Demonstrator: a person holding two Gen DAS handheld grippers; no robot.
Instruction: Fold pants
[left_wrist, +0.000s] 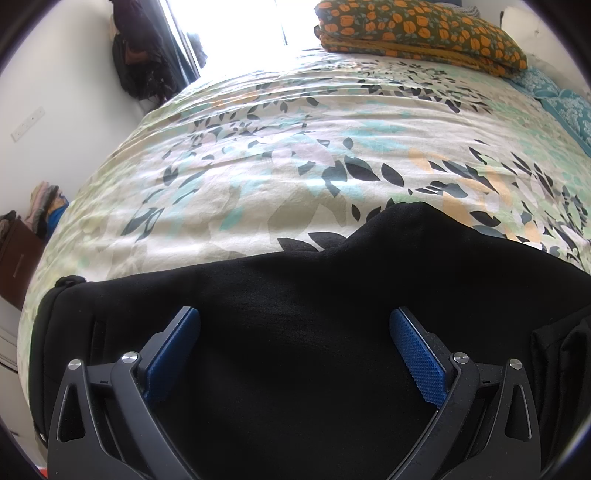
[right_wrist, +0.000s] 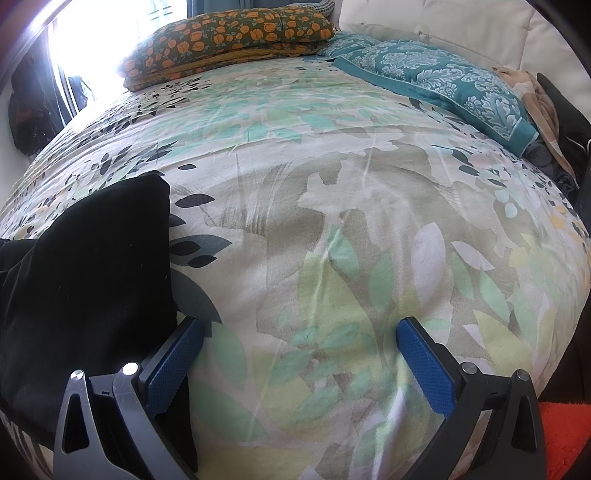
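Note:
Black pants (left_wrist: 288, 317) lie flat across the near edge of a bed with a leaf-print cover (left_wrist: 280, 147). My left gripper (left_wrist: 294, 317) hovers over the middle of the pants, open, its blue pads wide apart with nothing between them. In the right wrist view the same black pants (right_wrist: 88, 266) fill the lower left, with one end's corner pointing up the bed. My right gripper (right_wrist: 300, 328) is open over the bare bed cover (right_wrist: 332, 229), its left finger just beside the pants' right edge. Whether either gripper touches the cloth is unclear.
A folded orange-flower quilt (left_wrist: 417, 29) and teal patterned pillows (right_wrist: 436, 81) lie at the head of the bed, with a white headboard (right_wrist: 461, 33) behind. Dark bags (left_wrist: 144, 62) hang by the bright window. Clothes (right_wrist: 554, 114) pile at the right edge. An orange rug (right_wrist: 565, 439) lies below.

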